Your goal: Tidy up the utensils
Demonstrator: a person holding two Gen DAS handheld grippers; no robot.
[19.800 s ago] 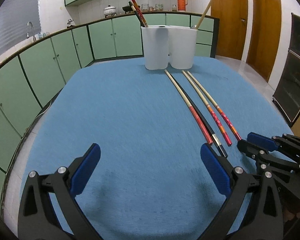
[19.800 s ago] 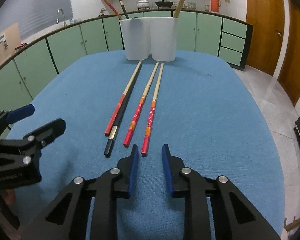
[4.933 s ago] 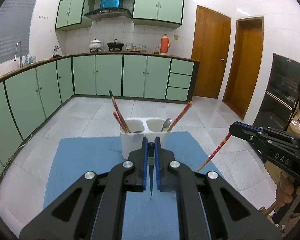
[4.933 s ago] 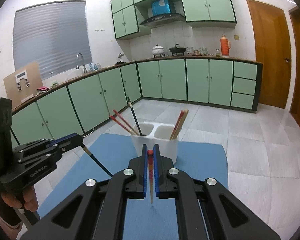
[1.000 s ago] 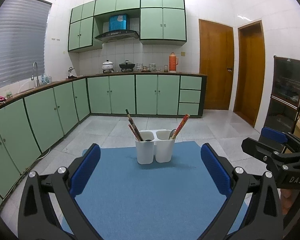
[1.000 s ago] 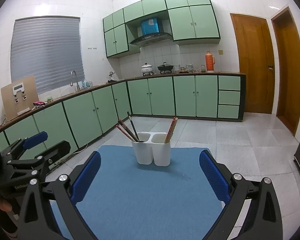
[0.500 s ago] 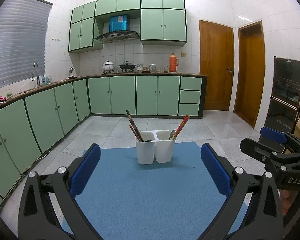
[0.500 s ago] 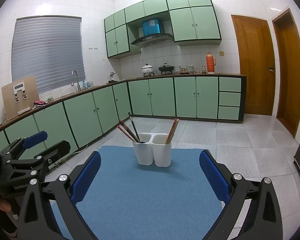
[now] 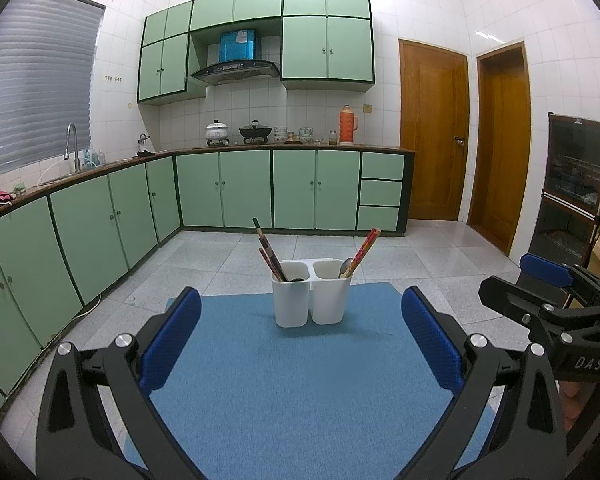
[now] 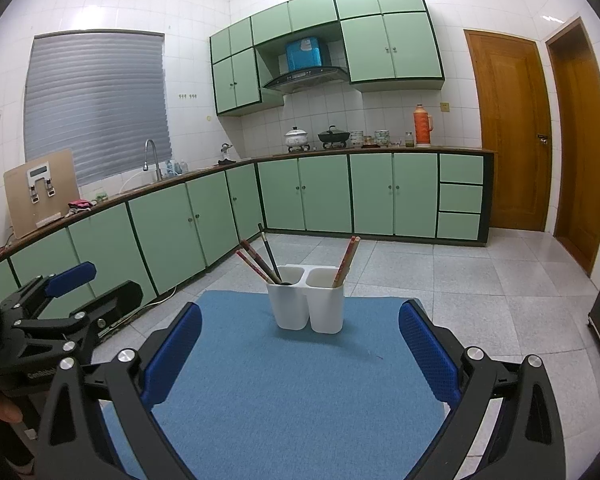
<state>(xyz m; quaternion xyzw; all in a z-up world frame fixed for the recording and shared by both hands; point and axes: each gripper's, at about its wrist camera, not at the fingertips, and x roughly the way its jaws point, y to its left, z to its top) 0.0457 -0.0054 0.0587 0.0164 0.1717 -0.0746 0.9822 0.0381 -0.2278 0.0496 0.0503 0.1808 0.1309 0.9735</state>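
Both the left gripper (image 9: 300, 336) and right gripper (image 10: 300, 340) are held wide and empty. The chopsticks (image 9: 271, 255) lean loosely in the white holder (image 9: 311, 298), which could be toppled by a careless brush.

A white two-compartment holder (image 9: 311, 296) stood upright on the blue mat. Its left cup held dark and red chopsticks (image 9: 269, 255) leaning left; its right cup held red patterned chopsticks (image 9: 362, 249) leaning right beside a spoon (image 9: 344, 267).
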